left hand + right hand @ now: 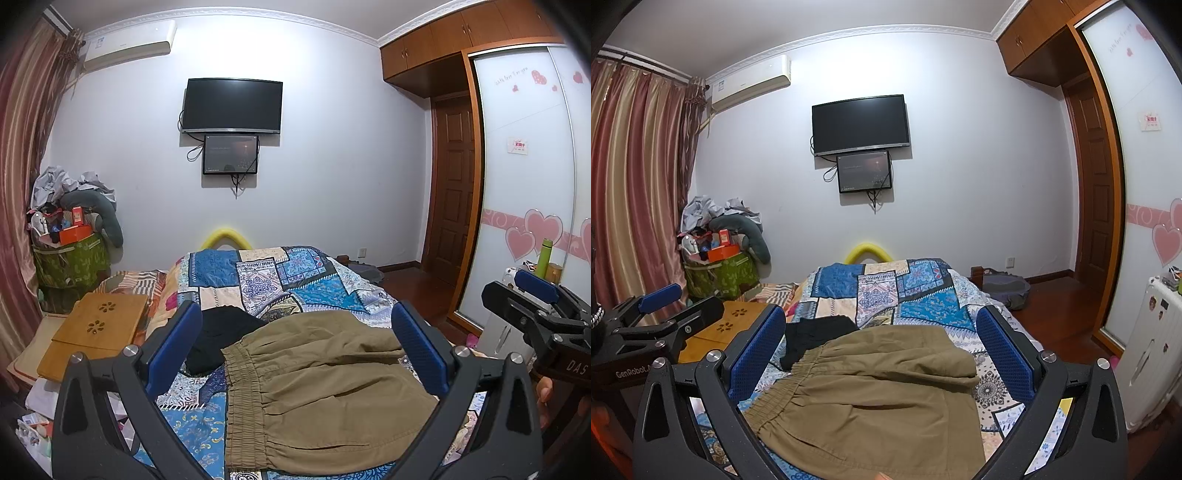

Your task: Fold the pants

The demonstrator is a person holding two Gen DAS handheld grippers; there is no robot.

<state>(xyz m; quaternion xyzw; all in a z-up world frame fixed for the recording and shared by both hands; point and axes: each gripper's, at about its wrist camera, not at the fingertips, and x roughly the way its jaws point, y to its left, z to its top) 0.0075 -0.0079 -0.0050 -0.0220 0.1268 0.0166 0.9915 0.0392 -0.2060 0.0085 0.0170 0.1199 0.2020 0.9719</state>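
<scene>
Khaki pants [314, 391] with an elastic waistband lie folded on the patchwork bedspread [295, 280]; they also show in the right wrist view [871, 398]. My left gripper [295, 347] is open and empty, held above the pants with its blue pads either side of them. My right gripper [879, 350] is open and empty too, above the same pants. Each gripper shows in the other's view: the right one at the right edge [535, 306], the left one at the left edge [665, 310].
A black garment [218, 339] lies on the bed just beyond the pants. A wooden lap tray [96, 332] sits to the left. A cluttered green hamper [70, 258] stands by the curtain. A wardrobe [524, 184] and white appliance [1145, 354] are on the right.
</scene>
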